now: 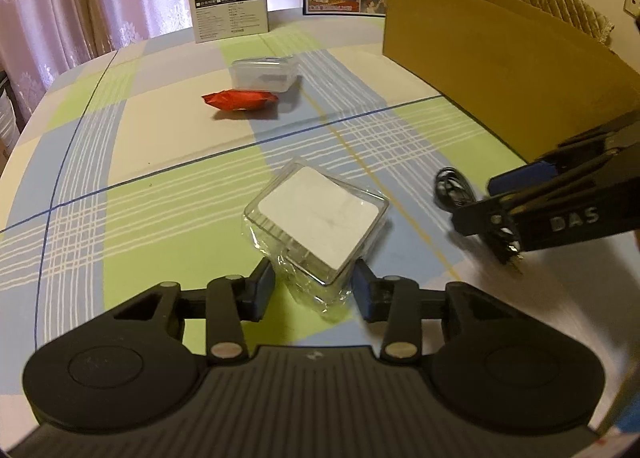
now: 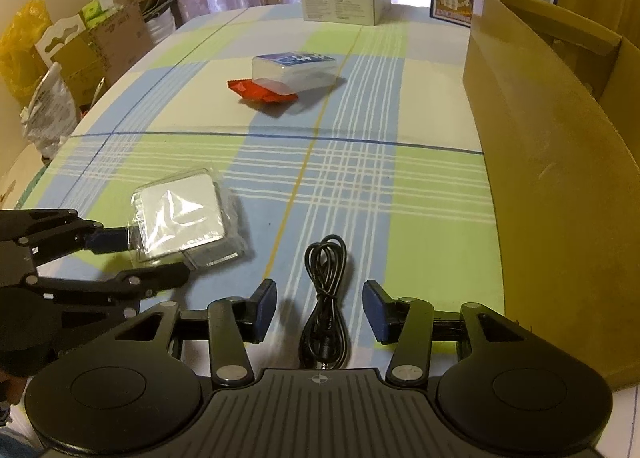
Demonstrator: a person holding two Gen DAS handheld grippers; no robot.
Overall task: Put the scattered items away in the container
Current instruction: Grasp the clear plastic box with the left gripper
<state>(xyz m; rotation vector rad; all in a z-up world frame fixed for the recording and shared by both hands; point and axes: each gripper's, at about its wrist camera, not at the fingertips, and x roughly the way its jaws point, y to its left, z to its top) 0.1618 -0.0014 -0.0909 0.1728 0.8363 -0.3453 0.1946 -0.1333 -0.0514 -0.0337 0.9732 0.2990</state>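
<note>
Left gripper (image 1: 314,290): matte black body, ribbed grey-black centre panel with a small crosshair mark, round raised disc at either side. Black linkage bars pinned with silver rivets ran out to two fingers (image 1: 262,290) faced with dark blue pads.

Right gripper (image 2: 320,310): same build, same silver rivets, same blue-padded fingers (image 2: 378,312). Seen from the left camera, its black side bar carried raised letters, "DAS". No sleeve visible.
</note>
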